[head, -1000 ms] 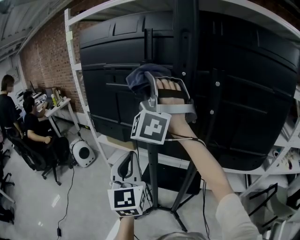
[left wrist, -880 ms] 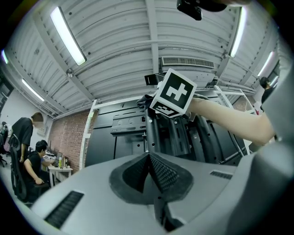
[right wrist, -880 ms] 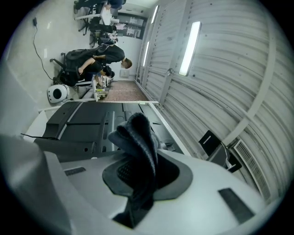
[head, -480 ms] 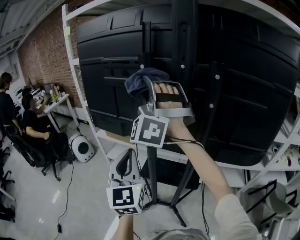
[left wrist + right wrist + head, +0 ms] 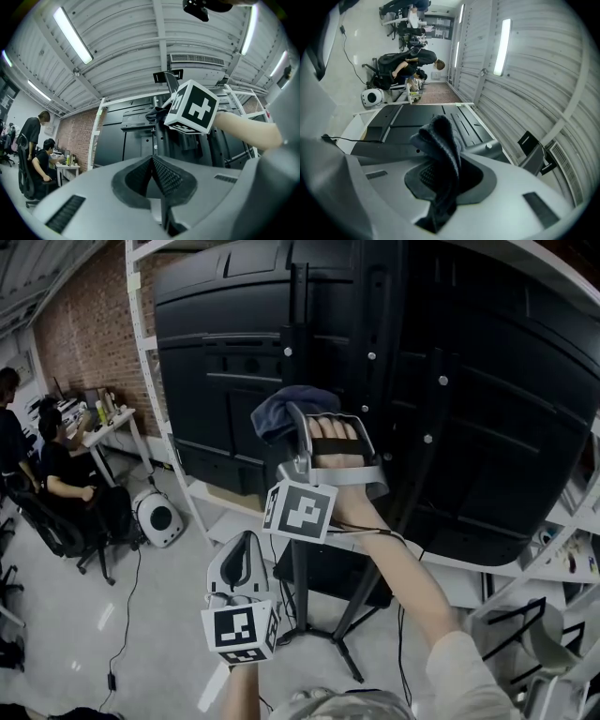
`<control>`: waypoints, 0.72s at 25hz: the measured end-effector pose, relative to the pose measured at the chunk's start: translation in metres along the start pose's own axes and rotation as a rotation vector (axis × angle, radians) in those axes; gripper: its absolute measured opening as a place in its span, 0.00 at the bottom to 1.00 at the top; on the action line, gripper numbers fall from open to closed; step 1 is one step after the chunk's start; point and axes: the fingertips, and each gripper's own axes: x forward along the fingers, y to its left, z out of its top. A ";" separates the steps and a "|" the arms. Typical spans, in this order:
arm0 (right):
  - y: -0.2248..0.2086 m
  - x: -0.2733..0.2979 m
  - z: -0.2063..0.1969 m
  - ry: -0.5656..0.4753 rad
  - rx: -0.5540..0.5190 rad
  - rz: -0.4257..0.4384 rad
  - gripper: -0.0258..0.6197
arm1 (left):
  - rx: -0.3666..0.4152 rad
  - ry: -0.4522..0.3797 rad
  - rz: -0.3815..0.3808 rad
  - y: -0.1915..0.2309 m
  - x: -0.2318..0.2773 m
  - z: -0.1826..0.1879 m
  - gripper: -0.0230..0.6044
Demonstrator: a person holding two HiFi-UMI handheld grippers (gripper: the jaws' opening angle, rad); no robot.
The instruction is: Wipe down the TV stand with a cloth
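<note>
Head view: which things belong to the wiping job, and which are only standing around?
For the job:
- cloth
- right tool, shut on the cloth
- TV stand

Just around:
- left tool, shut and empty
- white round appliance on the floor
- desk
- seated person

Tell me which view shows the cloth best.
The right gripper view: the cloth fills the centre, pinched between the right gripper's jaws. The head view shows it bunched above that gripper, at the TV stand. The left gripper view shows only a dark scrap behind the marker cube.
</note>
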 end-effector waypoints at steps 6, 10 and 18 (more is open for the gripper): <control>0.007 -0.006 -0.001 0.001 0.009 0.000 0.13 | -0.007 0.015 0.006 0.002 -0.008 -0.009 0.06; 0.023 -0.010 -0.002 0.001 0.019 0.046 0.13 | -0.004 0.017 0.003 0.002 -0.010 -0.011 0.06; 0.056 -0.017 -0.006 0.013 -0.025 0.074 0.13 | 0.007 0.033 -0.008 -0.005 -0.013 -0.013 0.06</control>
